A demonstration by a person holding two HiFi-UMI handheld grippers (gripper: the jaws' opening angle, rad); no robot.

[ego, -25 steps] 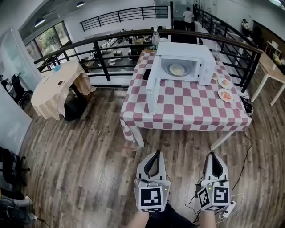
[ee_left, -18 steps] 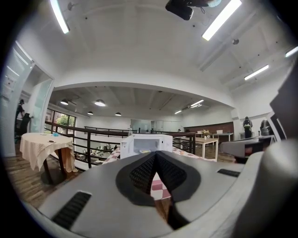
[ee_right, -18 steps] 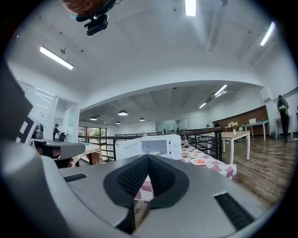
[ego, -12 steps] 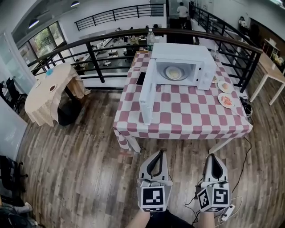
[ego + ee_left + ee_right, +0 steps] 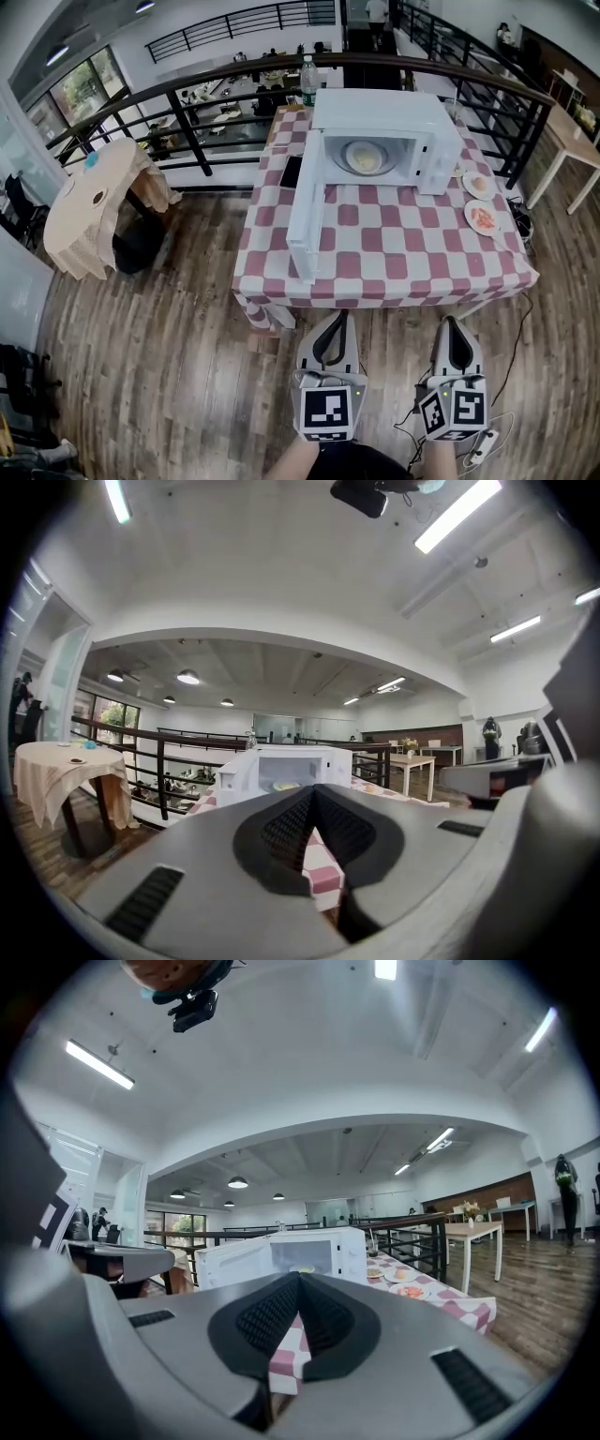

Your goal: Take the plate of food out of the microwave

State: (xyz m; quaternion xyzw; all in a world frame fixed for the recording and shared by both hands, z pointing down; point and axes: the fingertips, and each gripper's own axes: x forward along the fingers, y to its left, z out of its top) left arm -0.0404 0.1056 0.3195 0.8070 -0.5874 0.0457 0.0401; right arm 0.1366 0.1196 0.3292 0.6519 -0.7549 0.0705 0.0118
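Note:
A white microwave (image 5: 384,127) stands at the far side of a red-and-white checked table (image 5: 394,267), its door (image 5: 307,211) swung wide open to the left. Inside it lies a plate of food (image 5: 364,159), also in the left gripper view as a plate (image 5: 284,785) and in the right gripper view as a plate (image 5: 302,1268). My left gripper (image 5: 335,317) and right gripper (image 5: 451,322) are side by side just short of the table's near edge, both pointing at it. Each is shut with nothing between its fingers.
Two more plates of food (image 5: 476,183) (image 5: 485,218) lie on the table right of the microwave. A water bottle (image 5: 307,73) stands behind it, a dark flat object (image 5: 291,172) left of it. A black railing (image 5: 187,94) runs behind. A cloth-covered round table (image 5: 94,202) stands left.
Both grippers have come forward toward the table together. The table and microwave now sit nearer and lower in the head view. The jaws have stayed as they were.

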